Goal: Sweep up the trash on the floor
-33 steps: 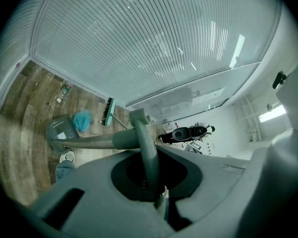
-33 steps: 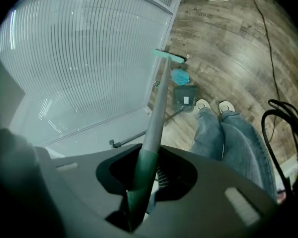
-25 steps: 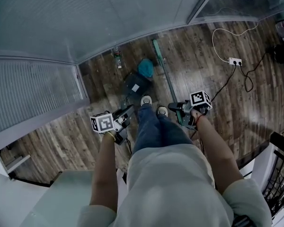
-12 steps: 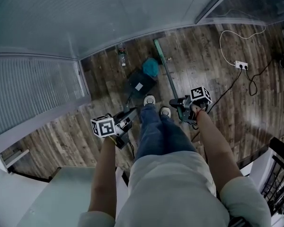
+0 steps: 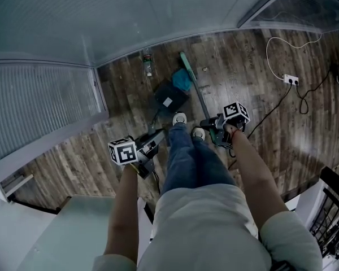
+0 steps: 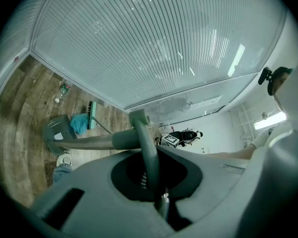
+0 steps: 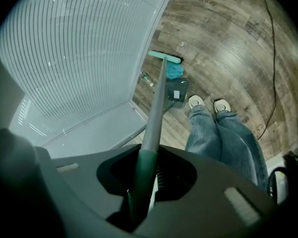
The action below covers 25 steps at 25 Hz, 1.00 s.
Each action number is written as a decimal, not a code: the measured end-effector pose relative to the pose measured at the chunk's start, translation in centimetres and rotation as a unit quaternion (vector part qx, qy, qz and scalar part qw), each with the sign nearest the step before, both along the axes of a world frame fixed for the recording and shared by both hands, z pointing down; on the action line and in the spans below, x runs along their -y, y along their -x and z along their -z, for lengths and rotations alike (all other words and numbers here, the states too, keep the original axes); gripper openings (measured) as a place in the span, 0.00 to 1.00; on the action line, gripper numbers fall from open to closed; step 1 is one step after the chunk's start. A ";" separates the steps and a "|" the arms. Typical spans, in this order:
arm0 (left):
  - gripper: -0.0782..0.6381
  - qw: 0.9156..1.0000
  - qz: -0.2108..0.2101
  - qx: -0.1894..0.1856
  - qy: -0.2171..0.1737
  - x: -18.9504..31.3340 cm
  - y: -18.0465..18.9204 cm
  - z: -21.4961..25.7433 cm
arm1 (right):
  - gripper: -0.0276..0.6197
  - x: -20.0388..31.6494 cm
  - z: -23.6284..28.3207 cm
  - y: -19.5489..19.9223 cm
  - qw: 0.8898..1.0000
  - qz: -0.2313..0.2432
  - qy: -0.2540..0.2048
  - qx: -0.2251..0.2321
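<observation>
In the head view a green broom's head [image 5: 183, 56] rests on the wooden floor by the wall. Its long handle [image 5: 202, 101] runs back to my right gripper [image 5: 211, 126], which is shut on the green grip [image 7: 145, 175]. A crumpled teal piece of trash [image 5: 182, 79] lies between the broom head and a dark dustpan [image 5: 168, 99]. My left gripper [image 5: 151, 139] is shut on the dustpan's grey handle [image 6: 150, 150]. In the right gripper view the broom head [image 7: 165, 57], teal trash [image 7: 175, 71] and dustpan [image 7: 176, 89] line up. A plastic bottle [image 5: 147, 61] lies near the wall.
The person's shoes [image 5: 179, 119] stand just behind the dustpan. A ribbed glass wall [image 5: 101, 21] borders the floor at the back and left. A power strip [image 5: 291, 79] with a white cord and a black cable [image 5: 271, 110] lie at the right. A small scrap [image 5: 203, 69] sits beside the broom.
My right gripper has sunk a little with the broom handle and come closer to the person's legs. The left gripper and dustpan have stayed put.
</observation>
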State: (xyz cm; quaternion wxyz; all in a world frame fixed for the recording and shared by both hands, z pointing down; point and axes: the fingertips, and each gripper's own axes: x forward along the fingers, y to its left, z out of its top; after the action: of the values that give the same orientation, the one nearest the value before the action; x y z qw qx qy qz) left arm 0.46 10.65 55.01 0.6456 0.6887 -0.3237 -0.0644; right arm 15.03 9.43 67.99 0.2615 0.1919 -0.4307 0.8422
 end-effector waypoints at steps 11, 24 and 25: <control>0.12 1.000 -0.004 0.000 0.001 -0.1 0.1 -0.1 | 0.15 -5.8 1.6 1.5 0.996 0.082 0.021 0.039; 0.12 1.000 -0.001 0.005 -0.001 -0.4 0.1 -0.5 | 0.15 -10.8 4.1 1.3 0.989 0.125 0.033 0.071; 0.12 1.000 -0.001 0.005 -0.001 -0.5 0.1 -0.5 | 0.15 -11.1 4.3 1.2 0.989 0.126 0.034 0.072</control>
State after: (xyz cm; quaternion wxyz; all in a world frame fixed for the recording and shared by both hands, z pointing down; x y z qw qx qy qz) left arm 0.34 11.16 55.55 0.6435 0.6897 -0.3264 -0.0608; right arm 13.81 20.52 63.71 0.3403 0.0664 -0.4405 0.8281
